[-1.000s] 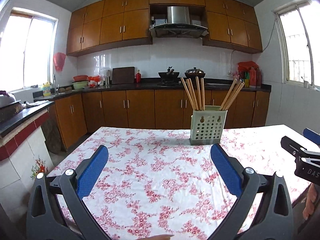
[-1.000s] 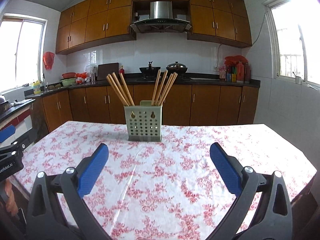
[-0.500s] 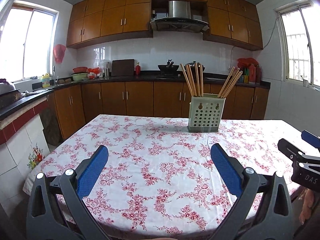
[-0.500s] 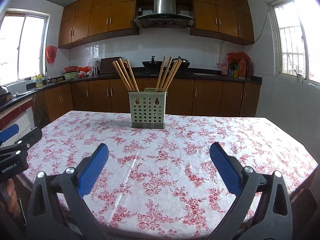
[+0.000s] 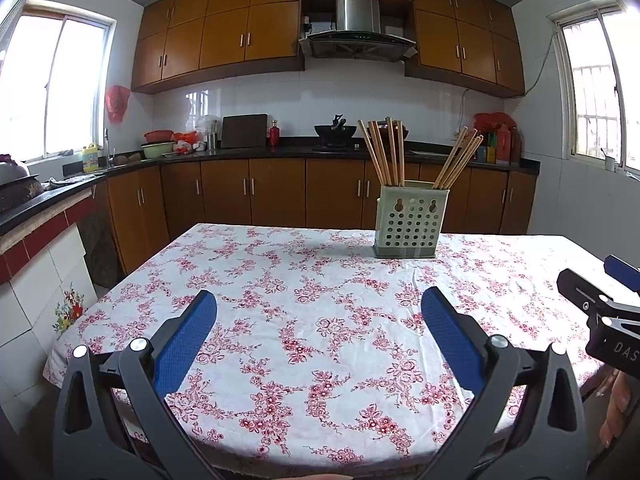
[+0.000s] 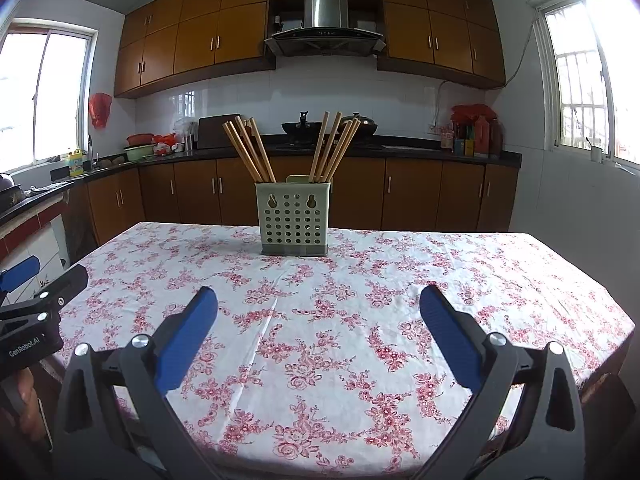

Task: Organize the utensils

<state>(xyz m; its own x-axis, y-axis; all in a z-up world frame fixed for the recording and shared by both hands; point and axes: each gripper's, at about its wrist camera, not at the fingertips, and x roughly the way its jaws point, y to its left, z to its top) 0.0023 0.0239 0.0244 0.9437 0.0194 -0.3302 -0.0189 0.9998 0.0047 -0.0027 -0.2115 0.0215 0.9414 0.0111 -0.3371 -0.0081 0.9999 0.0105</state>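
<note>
A pale green perforated utensil holder (image 5: pixel 409 222) (image 6: pixel 295 218) stands upright near the far edge of the table with the floral cloth (image 5: pixel 304 320) (image 6: pixel 360 320). Two bunches of wooden chopsticks (image 5: pixel 386 150) (image 6: pixel 250 148) lean apart in it, one left, one right (image 5: pixel 460 158) (image 6: pixel 334 146). My left gripper (image 5: pixel 318 312) is open and holds nothing, over the table's near edge. My right gripper (image 6: pixel 318 308) is open too, with nothing between its blue pads. Each gripper shows at the edge of the other's view: the right one (image 5: pixel 600 312), the left one (image 6: pixel 36 300).
Behind the table runs a dark counter (image 5: pixel 280 152) with wooden cabinets, a wok on the stove (image 5: pixel 335 130), a cutting board (image 5: pixel 244 131) and bottles (image 5: pixel 500 142). A tiled counter (image 5: pixel 36 216) stands to the left. A person's fingers (image 5: pixel 618 412) hold the right gripper's handle.
Both grippers have pulled back from the holder and tilted up, so more of the table's near edge shows. Both stay open. The holder and chopsticks have not moved.
</note>
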